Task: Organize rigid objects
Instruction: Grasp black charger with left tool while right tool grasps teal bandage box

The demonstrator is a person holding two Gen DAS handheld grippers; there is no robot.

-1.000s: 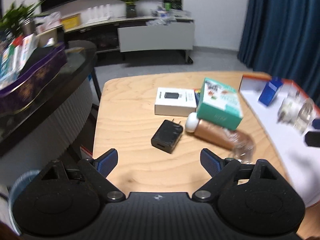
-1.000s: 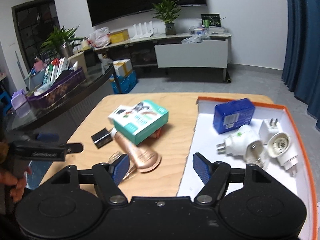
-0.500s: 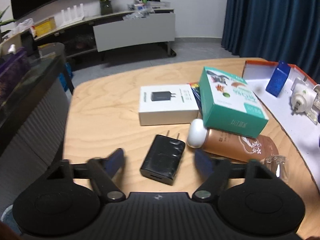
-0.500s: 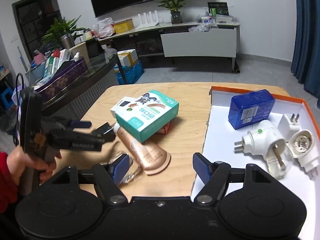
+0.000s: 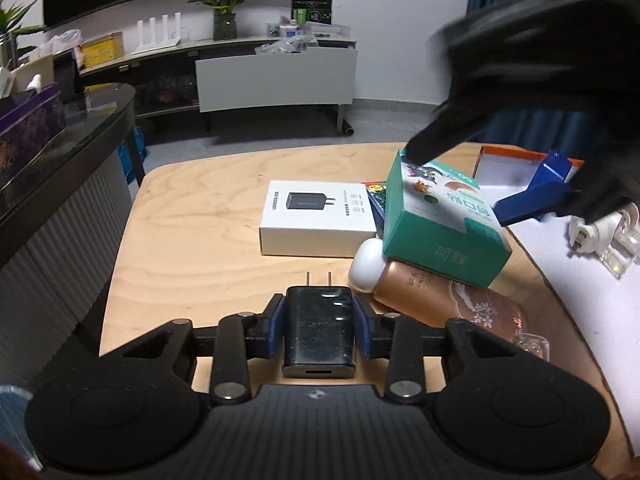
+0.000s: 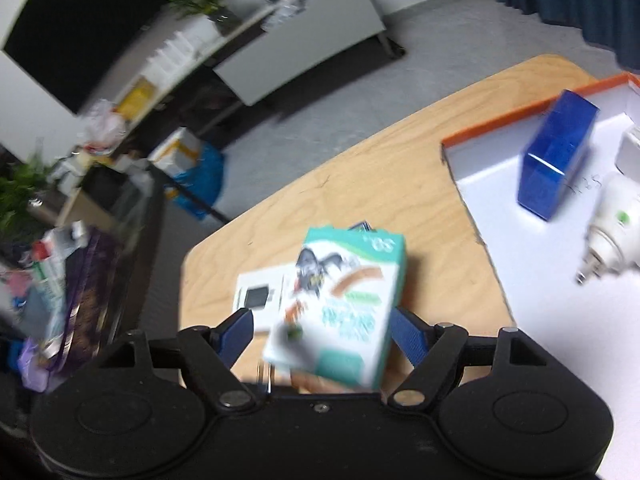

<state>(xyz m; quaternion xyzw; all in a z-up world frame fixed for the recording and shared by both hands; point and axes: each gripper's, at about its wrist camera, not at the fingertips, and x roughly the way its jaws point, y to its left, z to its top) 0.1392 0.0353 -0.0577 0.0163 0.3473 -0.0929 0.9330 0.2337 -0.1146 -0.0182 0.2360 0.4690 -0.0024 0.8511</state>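
Observation:
My left gripper [image 5: 319, 326] is shut on a black plug charger [image 5: 319, 328] that lies on the wooden table [image 5: 192, 248], prongs pointing away. Beyond it lie a white charger box [image 5: 318, 218], a teal carton [image 5: 444, 220] and a copper tube with a white cap [image 5: 436, 300]. My right gripper [image 6: 326, 334] is open and straddles the teal carton [image 6: 340, 312] from above, its pads apart from the sides; it shows as a black blur over the carton in the left wrist view [image 5: 500, 152].
A white tray with an orange rim [image 6: 520, 120] at the table's right holds a blue box [image 6: 556, 160] and white plug adapters [image 6: 612, 220]. A dark counter [image 5: 60, 132] stands left of the table. A clear cap [image 5: 528, 344] lies by the tube.
My left gripper moved forward and closed on the black charger. My right gripper swung left from the tray's edge and came down over the teal carton.

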